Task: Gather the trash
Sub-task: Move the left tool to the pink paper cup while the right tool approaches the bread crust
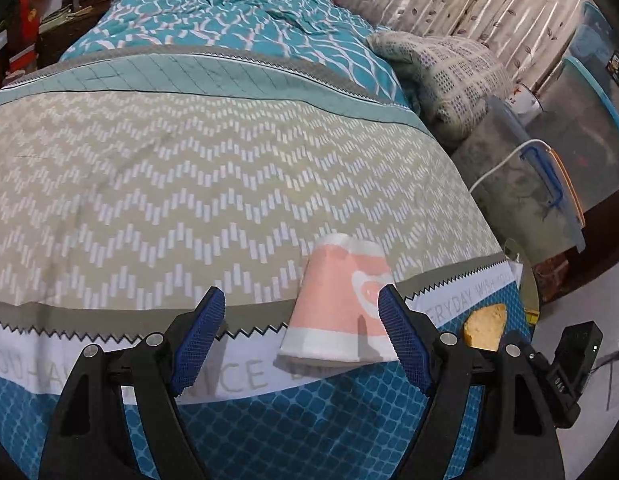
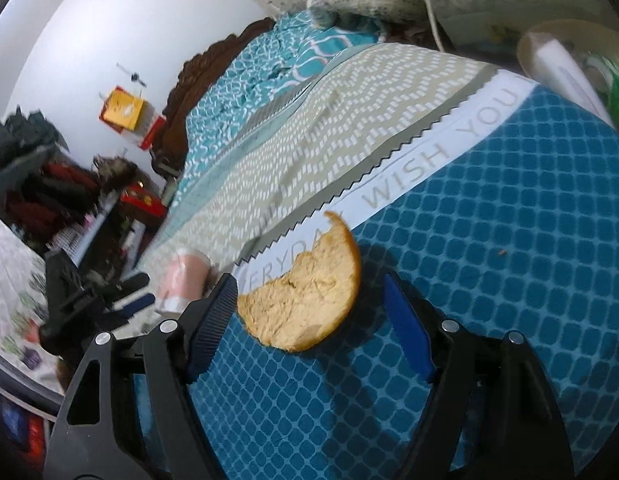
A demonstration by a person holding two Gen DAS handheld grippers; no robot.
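A pink and white paper cup (image 1: pixel 337 304) lies on its side on the bed cover, near the front edge. My left gripper (image 1: pixel 303 312) is open, its blue fingers on either side of the cup's near end, not touching it. A half-eaten piece of bread (image 2: pixel 305 300) lies on the blue part of the cover. My right gripper (image 2: pixel 309 302) is open around the bread, fingers apart from it. The bread also shows in the left wrist view (image 1: pixel 485 326), right of the cup. The cup also shows in the right wrist view (image 2: pixel 185 280), with the left gripper (image 2: pixel 125 300) beside it.
The bed (image 1: pixel 189 184) fills both views, with a patterned pillow (image 1: pixel 441 68) at its right side. Clear storage bins (image 1: pixel 549 168) and a white cable stand on the floor to the right. A round container with wrappers (image 2: pixel 577 64) sits by the bed's corner. Cluttered shelves (image 2: pixel 69 200) stand at left.
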